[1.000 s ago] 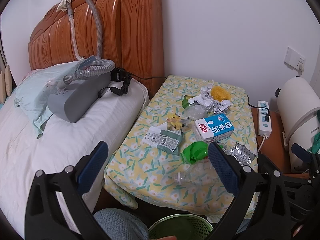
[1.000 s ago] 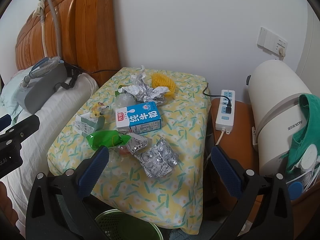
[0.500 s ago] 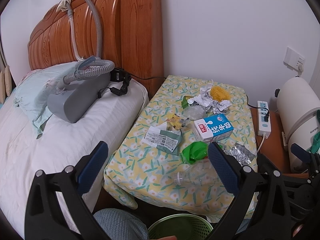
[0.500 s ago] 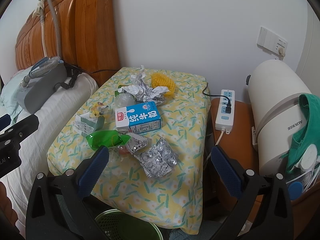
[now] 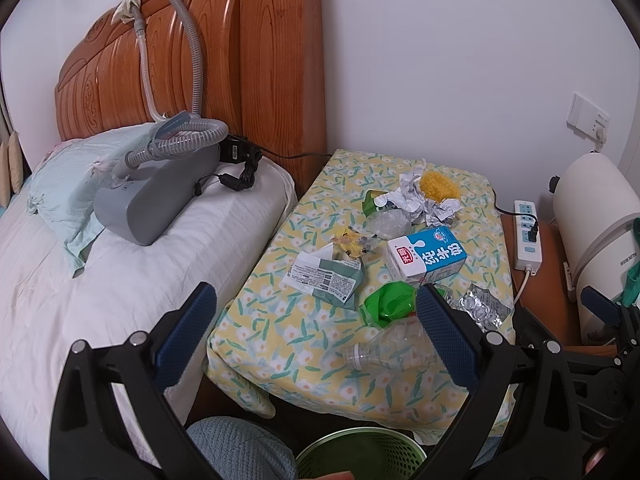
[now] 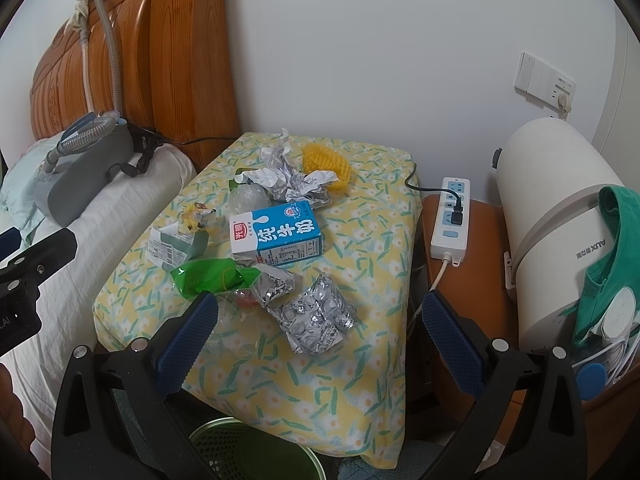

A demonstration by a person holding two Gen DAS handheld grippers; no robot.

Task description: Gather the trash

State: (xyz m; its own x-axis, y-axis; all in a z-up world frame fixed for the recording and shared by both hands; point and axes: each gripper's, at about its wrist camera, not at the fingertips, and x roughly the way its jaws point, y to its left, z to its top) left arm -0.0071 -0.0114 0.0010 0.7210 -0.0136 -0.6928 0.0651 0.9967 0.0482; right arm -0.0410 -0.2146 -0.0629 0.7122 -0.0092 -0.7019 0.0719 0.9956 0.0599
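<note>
Both grippers, left and right, spread wide and empty, hovering at the near edge of the table. Nearest the left jaws: clear bottle, lying flat, long axis across the table, cap toward the bed. Likely to roll or squirt out of a pinch (smooth, crushed plastic) and miss the bin below. Foil packs near the right jaws, loose, prone to slide off the cloth. Carton on its side behind, top pointing left.

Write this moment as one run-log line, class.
phase: pre-grasp | left gripper: open, empty | right gripper: open, empty | trash: milk carton, foil wrapper on table | bin: below
</note>
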